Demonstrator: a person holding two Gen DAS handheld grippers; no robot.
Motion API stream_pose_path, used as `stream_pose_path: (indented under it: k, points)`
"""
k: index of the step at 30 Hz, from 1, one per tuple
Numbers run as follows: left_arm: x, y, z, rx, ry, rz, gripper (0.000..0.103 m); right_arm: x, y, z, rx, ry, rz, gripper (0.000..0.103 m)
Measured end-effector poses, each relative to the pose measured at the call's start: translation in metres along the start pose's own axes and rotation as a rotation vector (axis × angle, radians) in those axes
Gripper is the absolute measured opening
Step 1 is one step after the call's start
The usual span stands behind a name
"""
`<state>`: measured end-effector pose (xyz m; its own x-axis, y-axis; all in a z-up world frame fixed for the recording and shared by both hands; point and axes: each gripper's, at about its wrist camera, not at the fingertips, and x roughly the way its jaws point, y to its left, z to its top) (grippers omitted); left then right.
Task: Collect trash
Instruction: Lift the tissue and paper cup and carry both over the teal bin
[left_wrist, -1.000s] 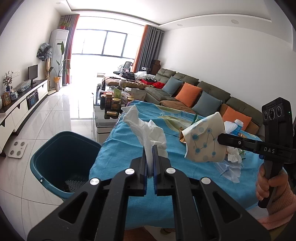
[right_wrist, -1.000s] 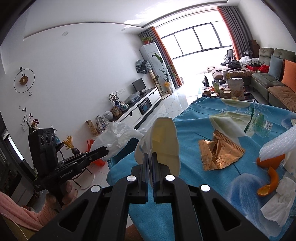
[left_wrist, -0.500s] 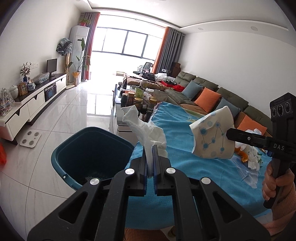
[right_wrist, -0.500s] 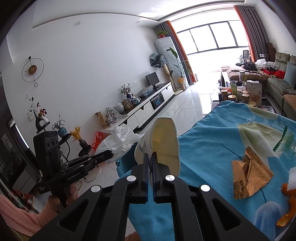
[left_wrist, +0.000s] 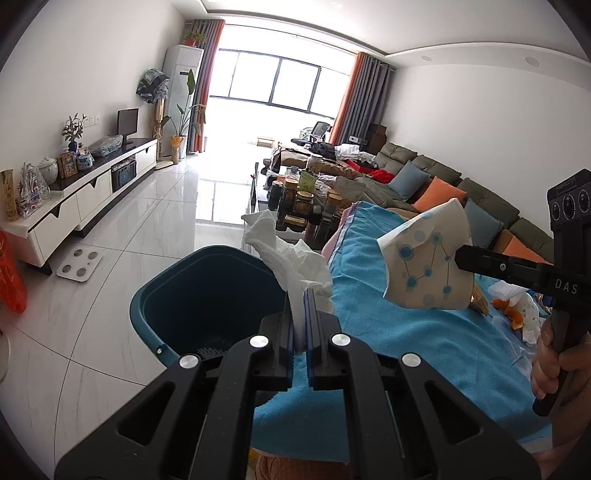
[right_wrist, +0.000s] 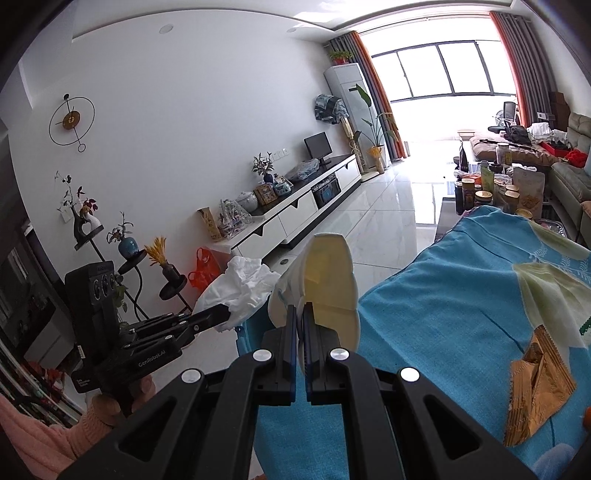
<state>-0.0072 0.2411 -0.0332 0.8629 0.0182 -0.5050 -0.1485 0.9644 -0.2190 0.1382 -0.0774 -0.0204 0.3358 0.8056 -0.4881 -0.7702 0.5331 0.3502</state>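
You are holding the teal bin (left_wrist: 207, 295) on the floor at the left, just beside the table's edge, with its mouth opening below and ahead of your left gripper (left_wrist: 300, 295). That gripper is clenching a crumpled white tissue (left_wrist: 291, 258), which is hanging over the bin's near rim, so it looks the nearer of the two to drop. Further right, your right gripper (right_wrist: 300, 314) is clamping a flattened paper cup (left_wrist: 428, 266) over the blue tablecloth (left_wrist: 406, 332), so it needs to travel leftward. A gold wrapper (right_wrist: 535, 387) is lying on the cloth.
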Motion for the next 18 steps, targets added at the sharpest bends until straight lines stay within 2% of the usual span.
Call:
stream_pose_path:
  k: [18]
  points:
    - [0.041, 0.027, -0.006, -0.041, 0.071, 0.069, 0.005, 0.064, 0.011, 0.015, -0.006, 0.087, 0.007, 0.003]
